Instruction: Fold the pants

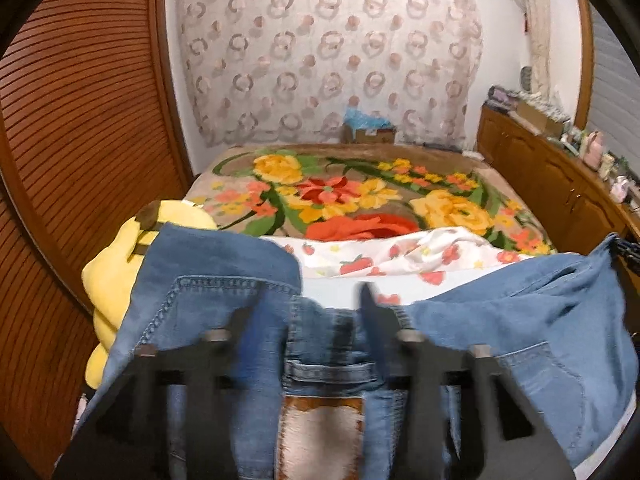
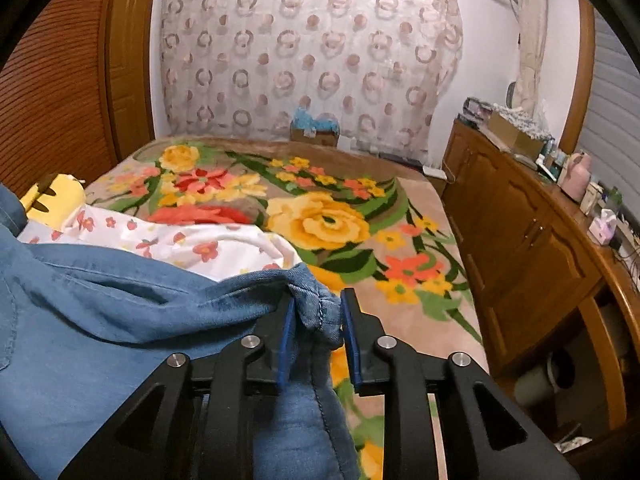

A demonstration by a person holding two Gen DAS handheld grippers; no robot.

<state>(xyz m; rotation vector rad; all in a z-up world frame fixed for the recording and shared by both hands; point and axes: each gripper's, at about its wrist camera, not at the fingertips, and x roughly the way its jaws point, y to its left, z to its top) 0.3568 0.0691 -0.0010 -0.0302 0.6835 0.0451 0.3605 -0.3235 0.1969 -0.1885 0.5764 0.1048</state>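
The blue denim pants (image 1: 224,280) hang between both grippers above the bed. In the left wrist view my left gripper (image 1: 316,304) has its jaws spread around the waistband with its belt loop and leather patch (image 1: 320,432); the picture is blurred there. In the right wrist view my right gripper (image 2: 318,308) has its blue-padded fingers (image 2: 350,340) set close on either side of a bunched edge of the pants (image 2: 120,320), which lies between them. The right gripper shows at the far right edge of the left wrist view (image 1: 628,250).
A bed with a floral blanket (image 2: 332,220) lies ahead. A white strawberry-print cloth (image 1: 400,256) and a yellow plush toy (image 1: 116,264) lie on its near side. A wooden cabinet (image 2: 520,232) with clutter stands right, a louvred wooden door (image 1: 80,120) left.
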